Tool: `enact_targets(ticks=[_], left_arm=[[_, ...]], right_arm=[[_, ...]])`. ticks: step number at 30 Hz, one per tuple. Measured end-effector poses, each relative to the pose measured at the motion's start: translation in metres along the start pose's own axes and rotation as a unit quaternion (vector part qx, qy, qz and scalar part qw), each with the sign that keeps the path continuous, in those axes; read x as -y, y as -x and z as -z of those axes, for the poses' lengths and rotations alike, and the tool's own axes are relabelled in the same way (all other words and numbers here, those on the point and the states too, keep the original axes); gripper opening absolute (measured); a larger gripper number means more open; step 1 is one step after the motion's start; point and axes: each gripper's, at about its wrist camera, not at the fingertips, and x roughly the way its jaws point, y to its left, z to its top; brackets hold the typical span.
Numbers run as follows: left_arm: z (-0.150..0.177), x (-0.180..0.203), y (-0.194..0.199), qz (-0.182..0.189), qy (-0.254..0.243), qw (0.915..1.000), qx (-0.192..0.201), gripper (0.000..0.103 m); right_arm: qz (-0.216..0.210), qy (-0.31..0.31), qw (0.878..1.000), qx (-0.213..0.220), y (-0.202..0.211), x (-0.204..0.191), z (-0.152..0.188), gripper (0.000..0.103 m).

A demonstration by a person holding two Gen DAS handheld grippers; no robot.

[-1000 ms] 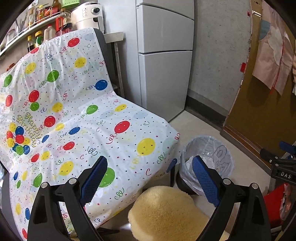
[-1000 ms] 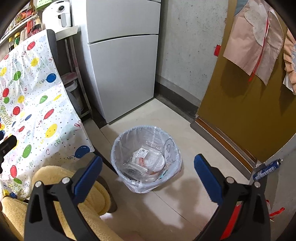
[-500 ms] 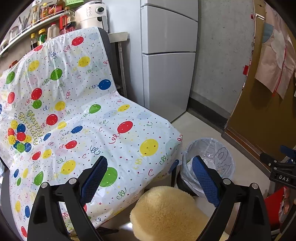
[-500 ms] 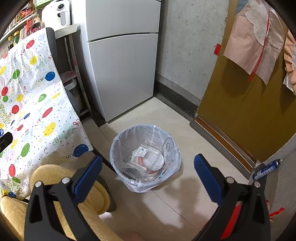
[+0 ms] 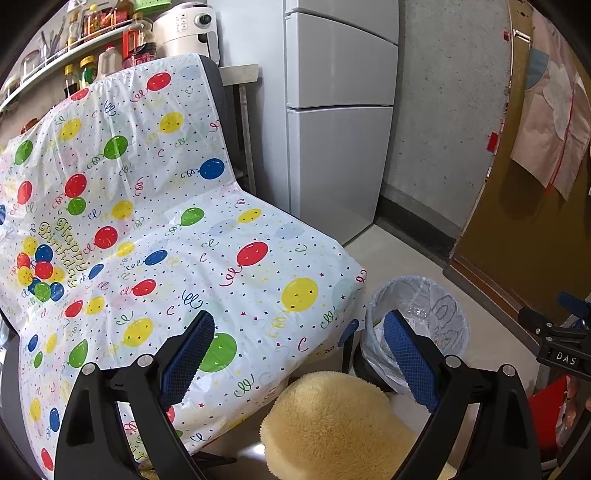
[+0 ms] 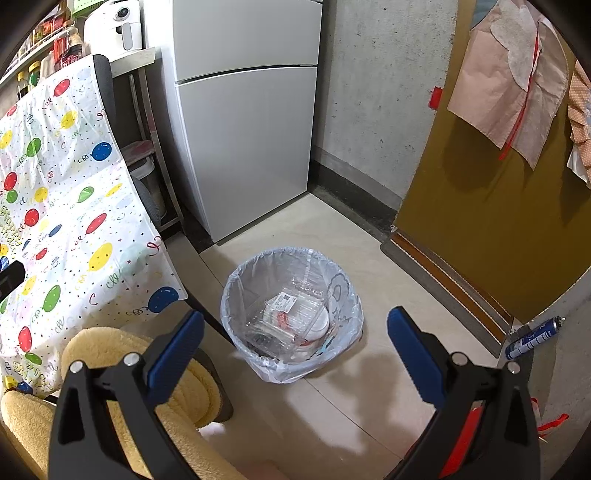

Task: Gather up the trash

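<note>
A round bin lined with a clear plastic bag (image 6: pixel 343 295) stands on the floor beside the table; it also shows in the left wrist view (image 5: pixel 436 306). Inside lie clear plastic food containers (image 6: pixel 291 310) and a white round lid or dish. My right gripper (image 6: pixel 295 343) is open and empty, held above and just in front of the bin. My left gripper (image 5: pixel 299 350) is open and empty, above the table's near right corner. The table is covered by a balloon-print birthday cloth (image 5: pixel 166 240) with nothing lying on it.
A yellow fluffy cushioned stool (image 5: pixel 332 424) sits below both grippers. A grey fridge (image 6: pixel 243 122) stands behind the bin. A shelf with bottles and a white appliance (image 5: pixel 181 29) is at the back. A spray can (image 6: pixel 532 338) lies at the right wall. A brown door (image 6: pixel 498 221) is at right.
The left view has shifted slightly, with the table and bin sitting a little higher and further right. The right view has barely moved. Both grippers stay open.
</note>
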Motion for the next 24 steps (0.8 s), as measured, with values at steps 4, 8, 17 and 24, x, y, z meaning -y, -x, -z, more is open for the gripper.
enact_targets(ticks=[4,8,17,24], left_arm=[[0.0003,0.0009,0.0002,0.000,-0.001,1.0000,0.000,0.092],[-0.0001,0.0016,0.0002,0.001,0.000,1.0000,0.000,0.092],[0.0005,0.0023,0.0000,0.001,0.002,1.0000,-0.001,0.092],[0.0007,0.0020,0.0001,0.000,0.002,1.0000,0.000,0.092]], right_arm=[[0.000,-0.001,1.000,0.001,0.0001,-0.0003,-0.0004,0.097],[0.000,0.000,1.000,0.000,-0.0003,-0.0003,-0.0004,0.097],[0.000,0.001,1.000,-0.002,-0.0002,-0.0008,-0.0013,0.097],[0.000,0.000,1.000,0.000,0.0001,-0.0011,-0.0020,0.097]])
